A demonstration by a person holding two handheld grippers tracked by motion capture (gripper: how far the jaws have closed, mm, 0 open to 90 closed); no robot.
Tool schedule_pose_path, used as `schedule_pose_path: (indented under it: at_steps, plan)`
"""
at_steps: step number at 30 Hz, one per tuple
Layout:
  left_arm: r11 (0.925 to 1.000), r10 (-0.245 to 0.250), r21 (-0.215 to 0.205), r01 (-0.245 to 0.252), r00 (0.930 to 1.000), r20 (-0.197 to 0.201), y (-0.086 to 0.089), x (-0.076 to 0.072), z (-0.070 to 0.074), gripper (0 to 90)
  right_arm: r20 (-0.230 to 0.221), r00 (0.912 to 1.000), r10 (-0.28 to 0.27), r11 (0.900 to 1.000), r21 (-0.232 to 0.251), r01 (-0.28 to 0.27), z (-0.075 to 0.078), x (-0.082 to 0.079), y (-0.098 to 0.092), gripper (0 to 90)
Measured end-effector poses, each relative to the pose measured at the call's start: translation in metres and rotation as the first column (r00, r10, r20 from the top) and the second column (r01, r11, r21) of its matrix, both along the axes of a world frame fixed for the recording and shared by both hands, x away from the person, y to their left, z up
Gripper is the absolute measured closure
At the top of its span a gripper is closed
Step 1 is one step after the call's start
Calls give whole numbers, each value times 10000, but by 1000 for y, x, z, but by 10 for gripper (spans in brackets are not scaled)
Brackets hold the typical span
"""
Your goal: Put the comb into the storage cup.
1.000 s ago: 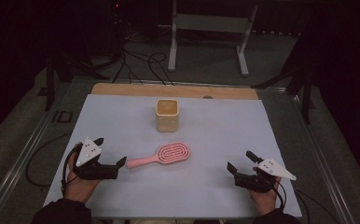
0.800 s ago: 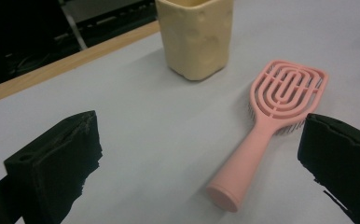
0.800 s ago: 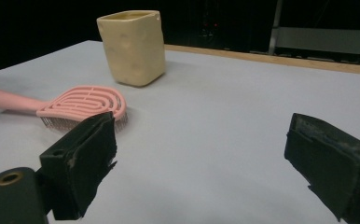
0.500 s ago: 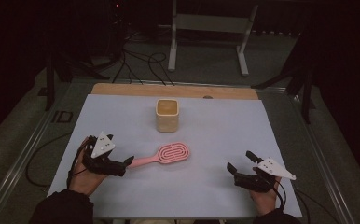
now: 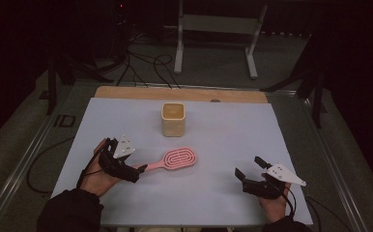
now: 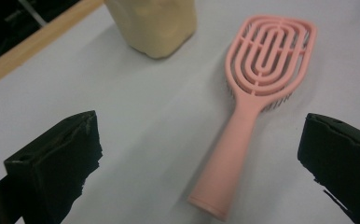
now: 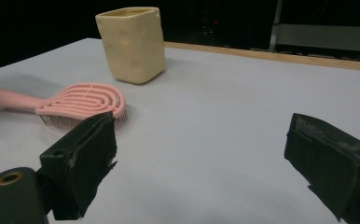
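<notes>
Brush lies flat on the table, bristles down, handle toward my left gripper, whose jaws I see spread wide on either side of the handle end without touching it. Just beyond the brush head stands the cup. My right gripper rests well apart, jaws released.

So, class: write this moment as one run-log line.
left hand-held gripper: open, at pink hairbrush handle | right hand-held gripper: open, idle | cup: upright

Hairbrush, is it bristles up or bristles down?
Bristles down. The hairbrush lies flat on the table, its bristles pointing downward beneath the pink head.
</notes>
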State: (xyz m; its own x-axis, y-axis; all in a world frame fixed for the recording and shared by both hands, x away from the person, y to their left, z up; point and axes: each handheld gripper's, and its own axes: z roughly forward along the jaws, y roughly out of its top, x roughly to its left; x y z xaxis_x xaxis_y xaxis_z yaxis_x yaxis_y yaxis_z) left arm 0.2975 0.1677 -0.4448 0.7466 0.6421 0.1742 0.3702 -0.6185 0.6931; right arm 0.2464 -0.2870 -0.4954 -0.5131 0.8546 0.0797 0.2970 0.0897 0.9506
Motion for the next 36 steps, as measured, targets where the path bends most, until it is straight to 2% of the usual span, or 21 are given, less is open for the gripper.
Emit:
schedule_pose_path:
  at_steps: [9,18,19,31,36]
  plan:
    - [9979,-329,554,350,9987,-382,-15,10,-6,0,-33,10000,93,9999,-86,-93,0,0,2,93]
    - [9955,-548,738,599,9961,-693,-27,18,-13,0,18,9999,115,9998,-156,-114,1,-1,3,93]
    - [9939,-584,897,646,9958,-700,-30,21,-15,0,37,9999,123,9997,-198,-122,1,-1,3,93]
    - [9855,-861,1366,1012,9900,-1120,-51,32,-24,0,37,9999,116,9997,-229,-115,1,-1,4,93]
    - [9772,-945,1771,1170,9869,-1306,-59,36,-28,0,21,9999,133,9996,-252,-132,1,-1,4,93]
